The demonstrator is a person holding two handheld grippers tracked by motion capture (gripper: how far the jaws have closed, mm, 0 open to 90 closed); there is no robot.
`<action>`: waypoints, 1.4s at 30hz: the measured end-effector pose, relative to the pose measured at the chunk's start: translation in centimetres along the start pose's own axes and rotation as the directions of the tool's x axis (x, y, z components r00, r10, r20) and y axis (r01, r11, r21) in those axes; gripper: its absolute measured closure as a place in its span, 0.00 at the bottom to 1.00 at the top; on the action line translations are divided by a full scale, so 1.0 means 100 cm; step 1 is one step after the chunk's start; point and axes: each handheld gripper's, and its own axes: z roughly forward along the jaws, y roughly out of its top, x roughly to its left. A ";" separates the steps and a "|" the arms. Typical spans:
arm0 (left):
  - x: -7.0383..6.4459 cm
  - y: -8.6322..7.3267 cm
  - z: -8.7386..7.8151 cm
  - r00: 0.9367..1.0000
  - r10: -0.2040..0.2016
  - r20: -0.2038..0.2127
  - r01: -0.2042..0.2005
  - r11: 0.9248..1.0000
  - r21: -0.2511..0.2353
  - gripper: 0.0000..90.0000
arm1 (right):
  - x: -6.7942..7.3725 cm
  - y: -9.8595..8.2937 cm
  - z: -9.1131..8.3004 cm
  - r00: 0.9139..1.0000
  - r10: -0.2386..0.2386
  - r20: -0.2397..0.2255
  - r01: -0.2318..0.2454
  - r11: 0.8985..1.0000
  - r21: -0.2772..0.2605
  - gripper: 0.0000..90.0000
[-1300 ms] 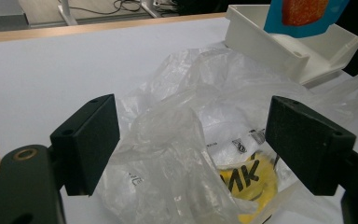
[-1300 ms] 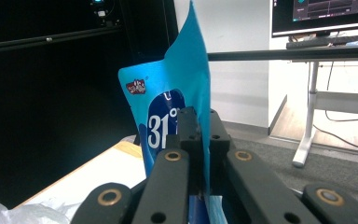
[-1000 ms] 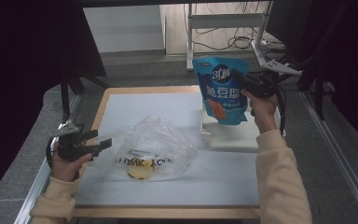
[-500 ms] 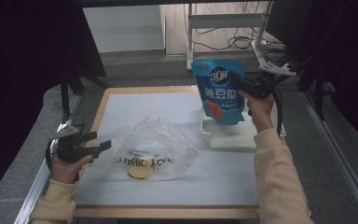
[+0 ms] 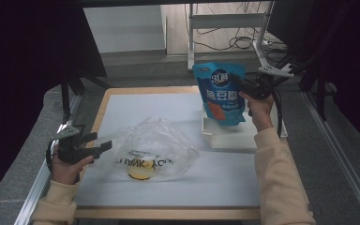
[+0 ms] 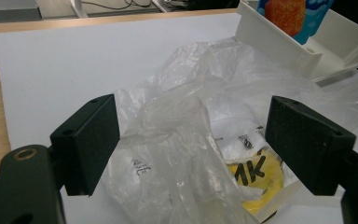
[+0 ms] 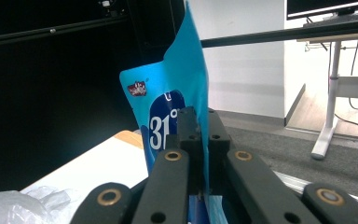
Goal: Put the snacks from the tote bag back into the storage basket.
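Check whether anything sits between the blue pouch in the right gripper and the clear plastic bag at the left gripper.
Nothing visible blocks it. The blue pouch hangs in the right gripper above the white tray; bare white sheet lies between tray and plastic bag. The left gripper is open around the bag's bunched edge.

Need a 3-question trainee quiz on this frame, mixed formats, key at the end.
1. True or false: the right gripper is clamped on the blue printed snack pouch.
2. The left gripper has its jaws: A) shut on the clear crumpled plastic bag; B) open, with a fold of that bag between them; C) shut on nothing.
3. Fill in: the pouch hangs above the white plastic ____.

Key: 1 true; 2 B; 3 tray.
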 end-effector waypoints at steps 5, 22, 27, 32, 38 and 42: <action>0.000 0.000 0.000 1.000 0.001 -0.001 -0.001 1.000 -0.001 0.20 | -0.004 -0.002 0.002 1.000 -0.006 -0.006 0.006 1.000 0.004 0.98; -0.002 0.001 -0.001 1.000 0.009 0.000 -0.009 1.000 -0.001 0.20 | -0.021 -0.004 -0.006 1.000 -0.011 0.023 0.011 1.000 0.019 0.98; -0.002 0.001 -0.002 1.000 0.012 0.004 -0.012 1.000 -0.004 0.20 | -0.027 -0.004 -0.011 0.999 -0.019 0.037 0.018 0.999 0.036 0.96; -0.002 0.001 -0.002 1.000 0.013 0.006 -0.013 1.000 -0.006 0.20 | -0.033 -0.004 -0.018 0.998 -0.035 0.055 0.032 0.998 0.058 0.95; -0.004 0.002 -0.002 1.000 0.018 0.008 -0.018 1.000 -0.006 0.20 | -0.038 -0.004 -0.024 0.997 -0.042 0.069 0.038 0.997 0.069 0.93; -0.004 0.002 -0.002 1.000 0.020 0.009 -0.020 1.000 -0.005 0.20 | -0.037 -0.005 -0.026 0.996 -0.047 0.070 0.043 0.997 0.068 0.91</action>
